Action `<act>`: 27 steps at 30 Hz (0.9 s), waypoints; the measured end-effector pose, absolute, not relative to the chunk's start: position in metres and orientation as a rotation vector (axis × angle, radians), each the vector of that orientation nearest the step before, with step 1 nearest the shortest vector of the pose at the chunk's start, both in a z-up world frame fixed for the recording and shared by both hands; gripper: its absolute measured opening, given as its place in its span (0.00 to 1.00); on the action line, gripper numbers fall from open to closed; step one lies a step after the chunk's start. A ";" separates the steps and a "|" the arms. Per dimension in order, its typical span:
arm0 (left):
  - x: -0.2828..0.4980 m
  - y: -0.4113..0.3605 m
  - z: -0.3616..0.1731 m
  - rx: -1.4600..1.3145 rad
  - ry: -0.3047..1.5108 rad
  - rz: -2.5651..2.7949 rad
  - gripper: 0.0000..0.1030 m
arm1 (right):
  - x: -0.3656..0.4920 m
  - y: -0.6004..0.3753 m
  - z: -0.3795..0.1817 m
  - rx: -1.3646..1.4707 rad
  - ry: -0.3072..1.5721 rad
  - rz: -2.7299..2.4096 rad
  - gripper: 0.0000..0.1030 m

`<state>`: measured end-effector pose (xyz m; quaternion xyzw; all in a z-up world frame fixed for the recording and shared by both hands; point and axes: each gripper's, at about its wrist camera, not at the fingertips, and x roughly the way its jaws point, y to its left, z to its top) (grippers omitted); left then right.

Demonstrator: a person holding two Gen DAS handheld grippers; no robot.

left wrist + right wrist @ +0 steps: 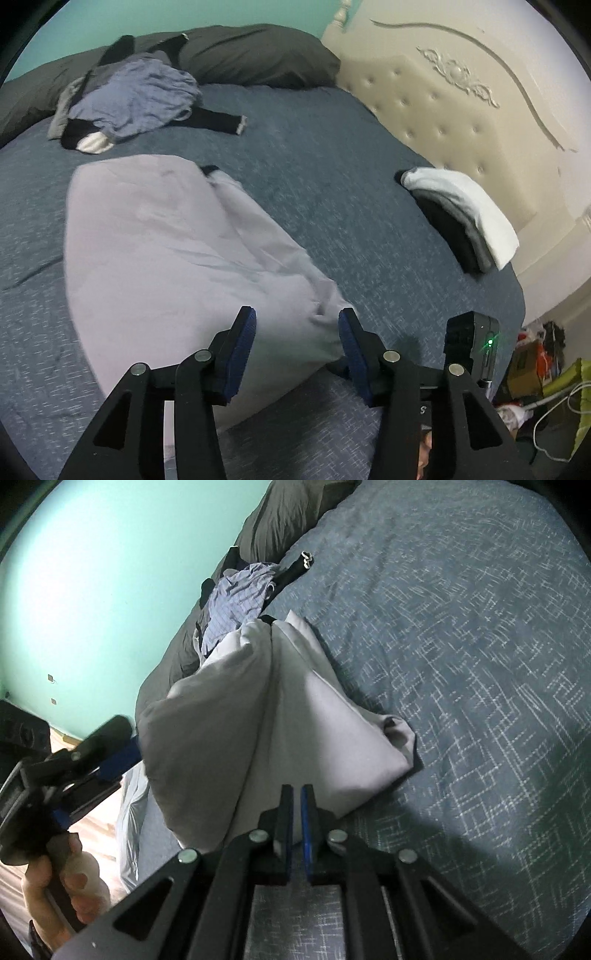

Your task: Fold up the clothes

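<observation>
Grey garment (155,251) mid-fold, frame centre on the bed (332,147); folded stack (461,218) at right, unfolded pile (140,99) upper left. Left tongs (297,350) open over its hem, gripping nothing; right tongs (296,823) closed, apparently empty.

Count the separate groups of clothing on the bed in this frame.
3. The light grey garment spread nearest the cameras; a loose unfolded heap by the dark pillows; a folded stack beside the headboard. More may lie outside view.
</observation>
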<state>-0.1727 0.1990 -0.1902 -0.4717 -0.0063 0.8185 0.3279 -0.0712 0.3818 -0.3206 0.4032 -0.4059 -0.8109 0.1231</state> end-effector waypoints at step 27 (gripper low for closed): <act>-0.167 0.124 -0.255 -1.384 0.071 2.240 0.49 | -0.083 0.362 -0.266 0.947 -1.087 -2.373 0.44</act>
